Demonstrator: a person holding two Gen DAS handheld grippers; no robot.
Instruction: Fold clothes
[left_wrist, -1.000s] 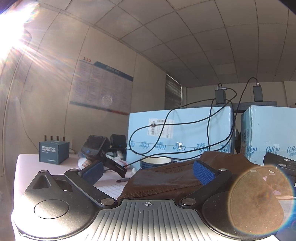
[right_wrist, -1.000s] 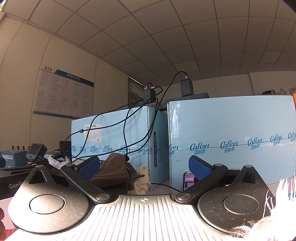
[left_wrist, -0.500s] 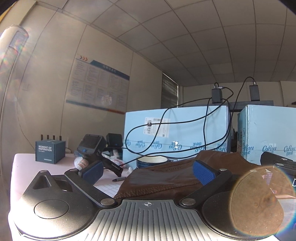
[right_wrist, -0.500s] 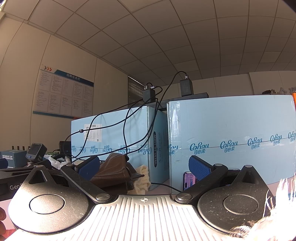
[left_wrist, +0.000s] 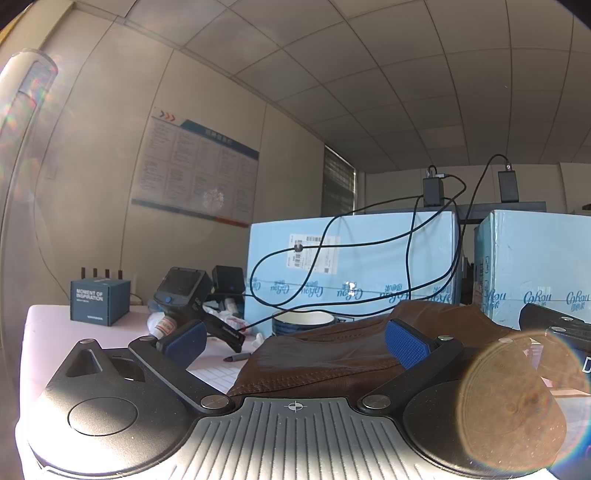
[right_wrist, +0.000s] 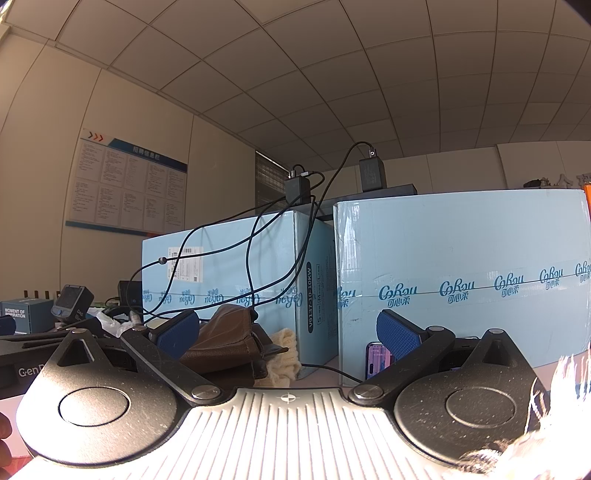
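A brown leather garment (left_wrist: 332, 354) lies heaped on the white table, right in front of my left gripper (left_wrist: 293, 338), which stands open with its blue pads either side of the leather's near edge. In the right wrist view the same brown garment (right_wrist: 225, 336) sits at centre left with a cream knit piece (right_wrist: 284, 354) beside it. My right gripper (right_wrist: 288, 334) is open and holds nothing; its left pad is near the leather. White fluffy fabric (right_wrist: 554, 424) shows at the lower right edge.
Two tall light-blue cartons (left_wrist: 351, 266) (right_wrist: 461, 277) block the back, with black cables and chargers (left_wrist: 432, 188) draped over them. A blue-rimmed bowl (left_wrist: 303, 321), a pen (left_wrist: 238, 357), a handheld scanner (left_wrist: 184, 291), a small dark box (left_wrist: 99, 301) and a phone (right_wrist: 376, 358) crowd the table.
The left wrist view has swung slightly, so the strong sun glare at upper left has gone. The right gripper has not moved. Both grippers stay open.
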